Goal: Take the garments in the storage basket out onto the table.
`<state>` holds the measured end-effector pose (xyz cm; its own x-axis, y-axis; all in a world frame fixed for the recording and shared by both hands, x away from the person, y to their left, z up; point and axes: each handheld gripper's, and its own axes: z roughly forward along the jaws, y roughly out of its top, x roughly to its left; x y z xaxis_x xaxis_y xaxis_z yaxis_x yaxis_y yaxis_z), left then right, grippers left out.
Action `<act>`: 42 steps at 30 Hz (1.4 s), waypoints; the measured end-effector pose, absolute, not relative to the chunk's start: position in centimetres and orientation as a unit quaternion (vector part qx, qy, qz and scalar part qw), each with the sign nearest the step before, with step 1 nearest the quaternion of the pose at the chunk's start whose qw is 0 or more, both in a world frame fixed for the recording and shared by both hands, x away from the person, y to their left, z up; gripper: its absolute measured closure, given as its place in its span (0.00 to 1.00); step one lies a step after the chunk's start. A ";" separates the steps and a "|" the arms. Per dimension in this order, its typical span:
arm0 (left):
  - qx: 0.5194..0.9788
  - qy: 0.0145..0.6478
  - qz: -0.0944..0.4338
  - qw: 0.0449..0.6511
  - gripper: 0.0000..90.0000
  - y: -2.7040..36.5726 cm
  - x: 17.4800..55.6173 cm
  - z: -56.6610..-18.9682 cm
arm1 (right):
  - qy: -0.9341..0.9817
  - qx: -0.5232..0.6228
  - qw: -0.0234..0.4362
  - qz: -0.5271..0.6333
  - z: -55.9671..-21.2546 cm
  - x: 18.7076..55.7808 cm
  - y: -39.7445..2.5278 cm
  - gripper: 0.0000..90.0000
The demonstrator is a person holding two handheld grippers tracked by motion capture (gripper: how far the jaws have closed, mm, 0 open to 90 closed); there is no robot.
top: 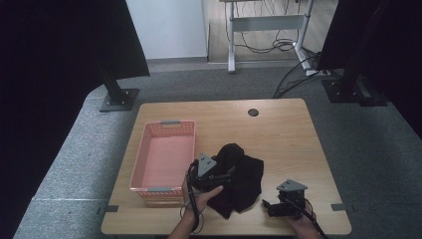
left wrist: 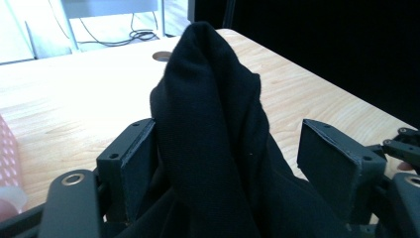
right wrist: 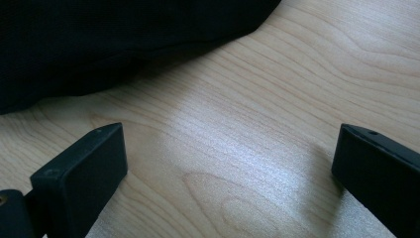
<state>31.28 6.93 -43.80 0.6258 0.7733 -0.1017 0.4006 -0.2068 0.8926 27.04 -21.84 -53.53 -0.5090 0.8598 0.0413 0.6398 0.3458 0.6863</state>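
A: High view, nearest first: right gripper [top: 271, 206] is sitting released on the bench [top: 283, 129]; left gripper [top: 226, 177] is poking into the black cloth [top: 244, 181] beside the pink basket [top: 164, 157].

B: Left gripper view: fingers [left wrist: 130, 166] are spread, cloth bunching between, ungripped. It's likely slipping if lifted.

A: Right gripper view: fingers [right wrist: 81, 171] are gaping over bare bench; cloth's edge is cut off.

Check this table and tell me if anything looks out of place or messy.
One thing stands out: the black cloth lies crumpled on the table beside the pink basket, not in it. A raised fold sits between the open jaws of the left gripper. The right gripper is open over bare wood.
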 end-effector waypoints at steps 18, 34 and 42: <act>0.758 0.381 0.198 0.490 0.27 8.1 30.0 -43.2 | 0.803 0.467 0.166 0.330 -53.5 27.0 -21.8 0.00; 0.756 0.380 0.195 0.497 0.27 9.9 29.0 -43.1 | 0.803 0.467 0.166 0.331 -53.5 27.0 -21.8 0.00; 0.757 0.381 0.193 0.495 0.27 11.1 28.5 -43.2 | 0.803 0.467 0.166 0.330 -53.5 27.0 -21.8 0.00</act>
